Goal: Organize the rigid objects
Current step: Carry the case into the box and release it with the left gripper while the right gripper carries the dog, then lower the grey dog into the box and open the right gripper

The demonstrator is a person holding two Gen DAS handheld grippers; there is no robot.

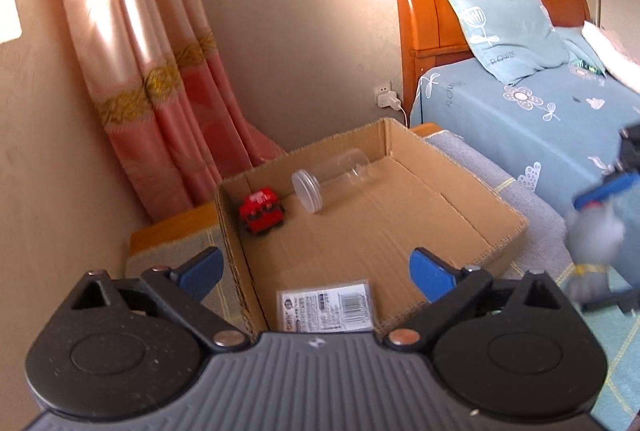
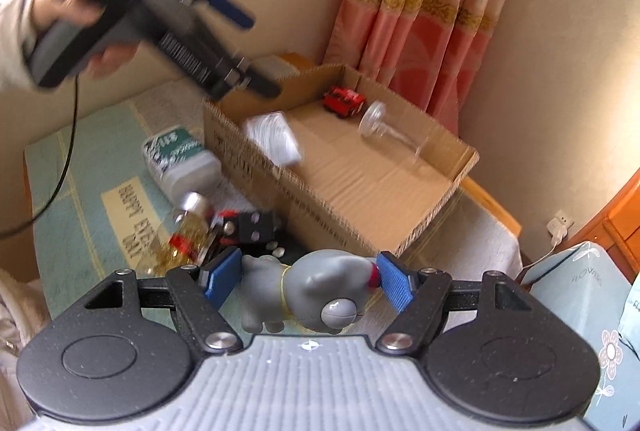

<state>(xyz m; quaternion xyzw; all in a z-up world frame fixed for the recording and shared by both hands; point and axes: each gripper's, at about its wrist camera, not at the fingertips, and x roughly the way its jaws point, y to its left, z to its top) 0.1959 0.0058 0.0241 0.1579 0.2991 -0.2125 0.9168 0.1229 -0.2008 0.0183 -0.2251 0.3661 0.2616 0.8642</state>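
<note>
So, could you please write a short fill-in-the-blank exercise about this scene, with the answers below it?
1. The right gripper holds a grey toy ____.
2. The red toy truck sits inside the cardboard ____.
3. The clear jar in the box lies on its ____.
4. The left gripper is ____, with nothing between its jaws.

Answers: elephant; box; side; open

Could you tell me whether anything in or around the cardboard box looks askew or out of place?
Yes. The clear plastic jar lies on its side in the brown cardboard box, beside the red toy car. A white green-labelled bottle lies toppled outside on the mat.
</note>
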